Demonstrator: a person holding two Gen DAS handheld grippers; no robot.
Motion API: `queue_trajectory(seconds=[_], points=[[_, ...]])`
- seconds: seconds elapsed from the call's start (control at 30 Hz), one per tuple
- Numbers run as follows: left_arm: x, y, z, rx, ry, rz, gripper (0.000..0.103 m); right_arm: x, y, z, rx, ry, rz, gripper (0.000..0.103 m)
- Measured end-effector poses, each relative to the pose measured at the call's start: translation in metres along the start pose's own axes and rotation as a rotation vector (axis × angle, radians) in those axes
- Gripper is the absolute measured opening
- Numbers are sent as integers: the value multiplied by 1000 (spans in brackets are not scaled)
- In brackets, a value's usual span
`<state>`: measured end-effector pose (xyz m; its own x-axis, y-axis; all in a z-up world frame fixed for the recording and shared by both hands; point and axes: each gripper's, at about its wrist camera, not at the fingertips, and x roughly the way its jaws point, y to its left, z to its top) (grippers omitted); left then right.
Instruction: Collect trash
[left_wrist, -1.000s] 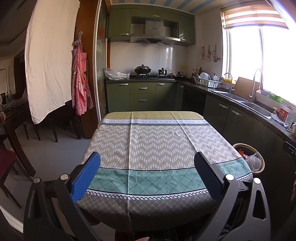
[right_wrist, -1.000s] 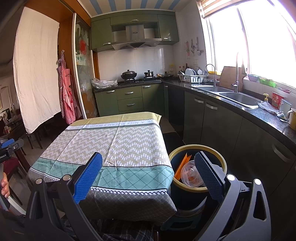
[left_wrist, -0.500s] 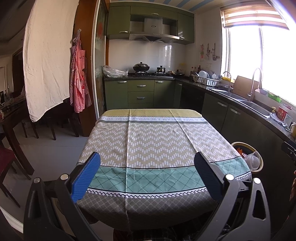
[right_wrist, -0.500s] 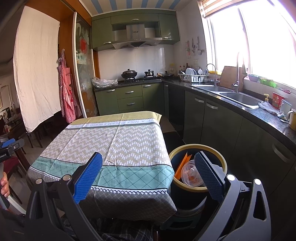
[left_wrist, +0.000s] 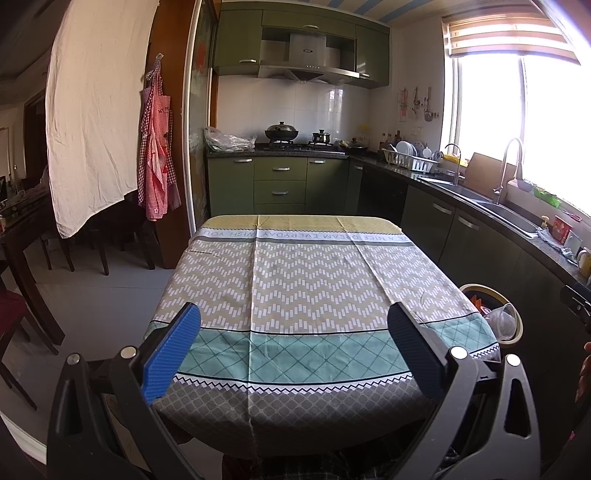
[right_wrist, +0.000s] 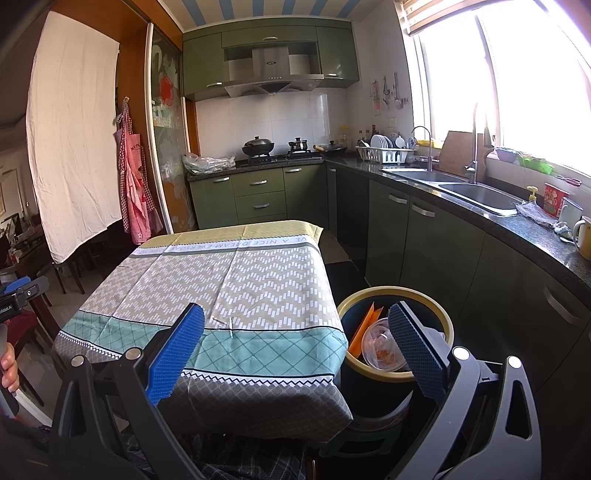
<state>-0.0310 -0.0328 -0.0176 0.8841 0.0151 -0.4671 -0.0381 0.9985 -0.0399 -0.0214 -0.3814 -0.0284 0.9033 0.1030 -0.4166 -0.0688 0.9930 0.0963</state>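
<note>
Patterned tablecloth (left_wrist: 306, 295): covers the whole table, draped over its edges.
Bin (right_wrist: 439, 312): dark, yellow-rimmed, on the floor just beside the table's right edge, near its front corner.
Trash: clear plastic cup (right_wrist: 380, 345) and orange paper (right_wrist: 364, 321) lie inside the bin.
Left gripper (left_wrist: 293, 345): jaws wide apart, holding nothing, above the table's front edge.
Right gripper (right_wrist: 295, 347): jaws spread, holding nothing, straddling the table's front right corner and the bin.

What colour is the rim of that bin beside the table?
Pale yellow rim on a dark bin, clearest in the right wrist view.

Blown-out daylight floods through the window (right_wrist: 517, 81), frames sharp, edges fisheye-bent.
</note>
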Motion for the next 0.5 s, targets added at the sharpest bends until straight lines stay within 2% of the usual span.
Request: queue_trajectory(seconds=[0.17,0.5], points=[[-6,-5,-1,38,-55,26,96,0,0,-1,0,1,1,98],[3,-3,0,35,-12,18,96,7,-3,-2,3,15,-5,98]])
